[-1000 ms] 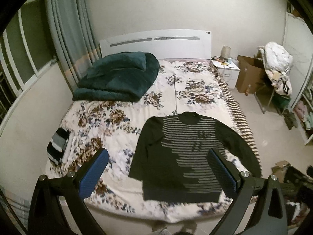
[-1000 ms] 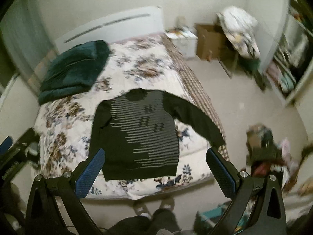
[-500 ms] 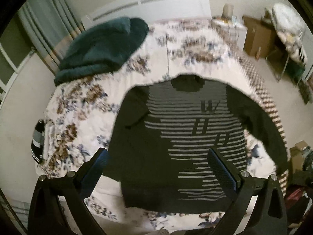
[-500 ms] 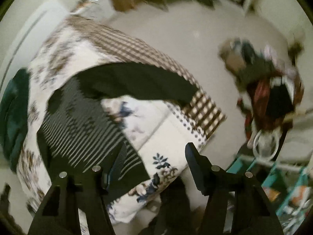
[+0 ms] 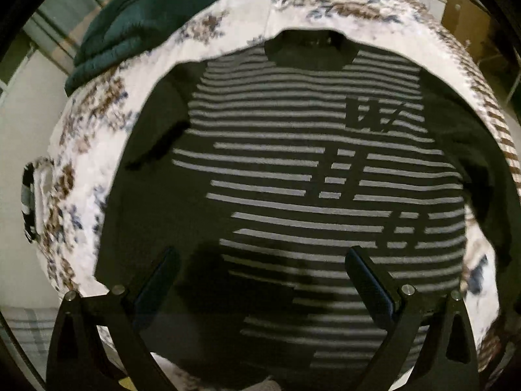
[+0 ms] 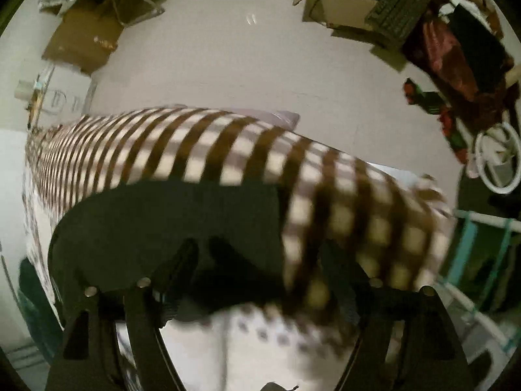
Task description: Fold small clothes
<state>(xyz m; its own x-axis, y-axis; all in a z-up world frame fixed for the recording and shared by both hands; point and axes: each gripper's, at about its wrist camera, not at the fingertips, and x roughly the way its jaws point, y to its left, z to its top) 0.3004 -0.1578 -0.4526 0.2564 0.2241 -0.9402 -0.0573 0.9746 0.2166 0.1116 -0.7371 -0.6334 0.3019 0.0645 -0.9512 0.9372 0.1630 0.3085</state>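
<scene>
Two black two-finger grippers hang above a dark grey-striped knit sweater (image 5: 293, 169) lying flat on a floral quilted bed (image 5: 84, 137). Left gripper (image 5: 260, 270), jaws apart and empty, is over the hem at lower centre. Right gripper (image 6: 260, 270), jaws apart after just widening, straddles the plain dark sleeve (image 6: 169, 215) without pinching it. Folding seems about to start; next, probably clamp the sleeve.

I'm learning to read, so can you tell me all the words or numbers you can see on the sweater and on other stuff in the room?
No readable words or numbers anywhere.
Sweater: dark blocky shapes break its stripes; they look like a pattern, not clear letters.
Boxes: any print too blurred to tell.
Bedspread: only checks and flowers, no text.
</scene>
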